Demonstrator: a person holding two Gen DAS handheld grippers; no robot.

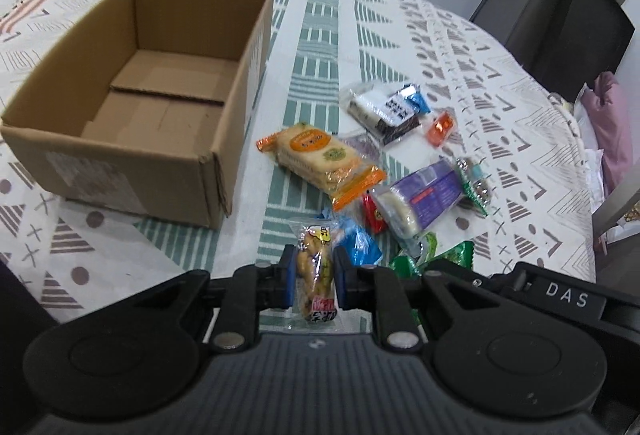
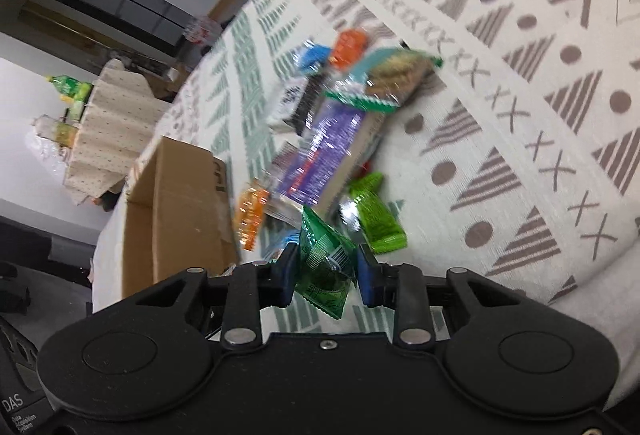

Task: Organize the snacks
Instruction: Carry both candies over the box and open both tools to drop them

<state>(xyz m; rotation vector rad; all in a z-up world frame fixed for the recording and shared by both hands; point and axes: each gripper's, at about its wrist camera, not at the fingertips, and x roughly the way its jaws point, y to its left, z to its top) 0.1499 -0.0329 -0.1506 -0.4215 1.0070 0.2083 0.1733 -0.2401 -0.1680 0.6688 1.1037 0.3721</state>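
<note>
My left gripper point(image 1: 313, 275) is shut on a clear packet of brown snack pieces point(image 1: 316, 267), held just above the patterned cloth. An open cardboard box point(image 1: 132, 139) with a bare floor stands to its upper left. My right gripper point(image 2: 327, 271) is shut on a dark green packet point(image 2: 326, 271), lifted off the cloth. Loose snacks lie ahead: an orange cracker pack point(image 1: 320, 159), a purple pack point(image 1: 424, 199) point(image 2: 324, 155), a black-and-white bar point(image 1: 384, 111), a light green packet point(image 2: 376, 215) and a small orange candy point(image 1: 440, 129). The box point(image 2: 176, 211) shows at the left of the tilted right wrist view.
The patterned tablecloth point(image 1: 480, 47) covers the table, whose edge curves away on the right. A dark cabinet point(image 1: 568, 23) stands beyond it. A cloth-draped piece of furniture point(image 2: 112, 131) with bottles is behind the box. The right gripper's black body point(image 1: 560, 299) enters at lower right.
</note>
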